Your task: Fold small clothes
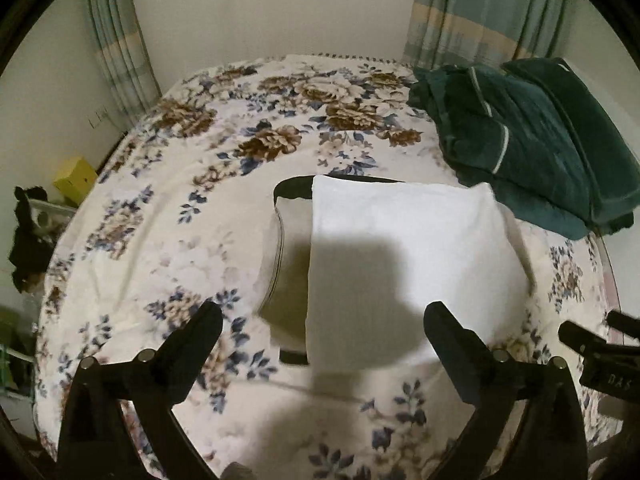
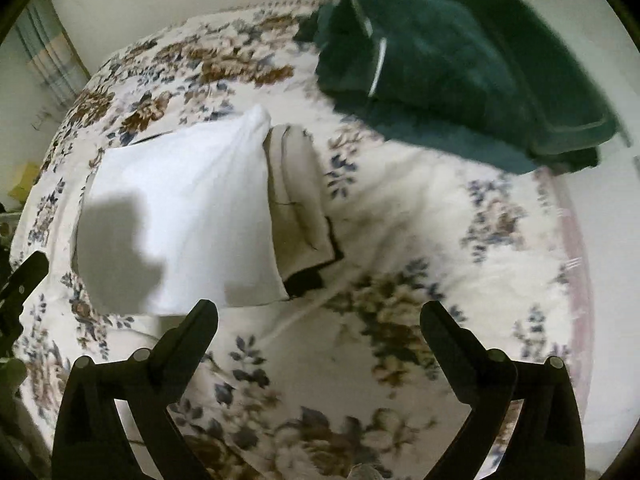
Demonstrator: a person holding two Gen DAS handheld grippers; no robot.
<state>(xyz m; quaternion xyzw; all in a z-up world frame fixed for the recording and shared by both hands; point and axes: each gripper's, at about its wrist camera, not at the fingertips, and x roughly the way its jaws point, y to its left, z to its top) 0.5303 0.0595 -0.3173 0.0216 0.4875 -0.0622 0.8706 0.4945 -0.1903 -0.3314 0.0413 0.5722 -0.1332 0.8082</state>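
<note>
On the floral bedspread (image 1: 168, 184), going from left to right, a beige garment with dark trim (image 1: 286, 256) peeks out first, then the white cloth (image 1: 400, 256) folded over most of it, and further right and far off a heap of dark green clothes (image 1: 532, 148) sits well apart. The white cloth lies as a neat rectangle in the middle of the bed, with one corner standing up a little in a peak on its far side, seen best in the right wrist view (image 2: 256, 116).

The step in hand looks like letting go after a fold. To do it well, I would judge that both tools should lift clear straight away from the cloth so no edge is dragged, then the raised corner should be pressed flat and the edges squared before any further fold; the soft bedspread may let the layers slip.

The left gripper (image 1: 324, 322) has its fingers spread wide, hanging above the near edge of the white cloth with nothing between them and nothing touched. The right gripper (image 2: 320, 318) is likewise spread fully, empty, over bare bedspread just right of the cloth's near corner.
</note>
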